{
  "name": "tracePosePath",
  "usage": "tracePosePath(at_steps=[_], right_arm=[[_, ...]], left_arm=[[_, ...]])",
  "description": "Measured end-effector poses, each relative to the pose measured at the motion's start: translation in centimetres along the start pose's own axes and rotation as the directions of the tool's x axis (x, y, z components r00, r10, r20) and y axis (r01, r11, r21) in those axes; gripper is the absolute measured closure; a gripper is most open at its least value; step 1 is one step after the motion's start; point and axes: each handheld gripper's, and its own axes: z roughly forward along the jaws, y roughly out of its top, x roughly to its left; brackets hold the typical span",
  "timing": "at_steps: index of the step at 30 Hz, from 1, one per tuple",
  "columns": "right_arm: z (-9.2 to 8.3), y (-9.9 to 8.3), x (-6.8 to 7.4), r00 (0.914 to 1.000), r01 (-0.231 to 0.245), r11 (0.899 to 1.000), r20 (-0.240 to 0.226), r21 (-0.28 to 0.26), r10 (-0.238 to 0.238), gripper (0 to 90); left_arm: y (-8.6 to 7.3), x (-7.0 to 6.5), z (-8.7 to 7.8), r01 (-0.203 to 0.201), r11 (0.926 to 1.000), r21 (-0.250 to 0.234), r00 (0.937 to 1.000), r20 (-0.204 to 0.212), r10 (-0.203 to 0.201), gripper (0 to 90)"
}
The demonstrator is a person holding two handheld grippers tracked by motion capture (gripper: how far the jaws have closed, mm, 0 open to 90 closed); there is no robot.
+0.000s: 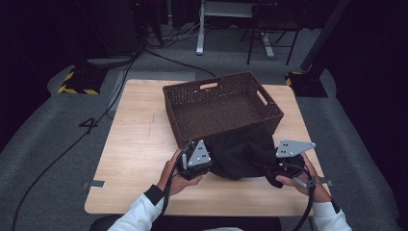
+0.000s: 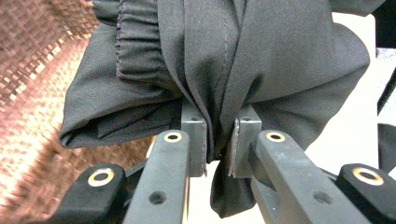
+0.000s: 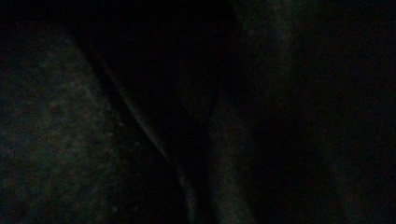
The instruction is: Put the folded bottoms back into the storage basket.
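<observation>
Cloth (image 1: 240,156), black and bunched, is hanging between the two grippers over the near half of the table (image 1: 139,144), its far edge lying against the front wall of the basket (image 1: 221,103). Folds of it are sagging in the middle, and a gathered, stitched band is showing at its upper left in the left gripper view. Left gripper (image 2: 219,144) is pinching a thick pleat of the cloth (image 2: 261,60): both jaws are pressing on the fabric from either side, and a small tail of it is hanging below the pads. From above, that gripper (image 1: 195,161) is sitting at the cloth's left end, held in the person's left hand (image 1: 175,180). Right gripper (image 1: 288,166) is sitting at the cloth's right end in the right hand (image 1: 308,185), with dark fabric bunching up around its front; its own view is showing dark folds of cloth (image 3: 233,140) pressed close to the lens, too dim to make out the jaws, which are closed as far as they go, apparently on the cloth. Basket is standing, brown and woven, on the far half of the table, with cut-out handles in its walls. Grey carpet (image 1: 48,125) is lying around the table, with cables (image 1: 72,144) trailing across it.
</observation>
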Motion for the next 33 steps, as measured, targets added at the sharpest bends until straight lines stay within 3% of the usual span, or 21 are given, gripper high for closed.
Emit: tracePosePath(at_steps=[14,33], right_arm=[[-0.9,3.7,-2.0,0.9994,0.022,0.999,0.026,-0.04,-0.021,60.2],[0.3,8.1,-5.3,0.9969,0.071,0.997,0.037,-0.031,-0.07,59.9]], left_arm=[[3.1,1.8,-1.8,-0.031,0.9985,-0.045,0.998,-0.056,0.028,80.2],[4.8,5.5,-2.9,-0.023,0.9976,-0.065,0.9948,-0.1,0.017,80.2]])
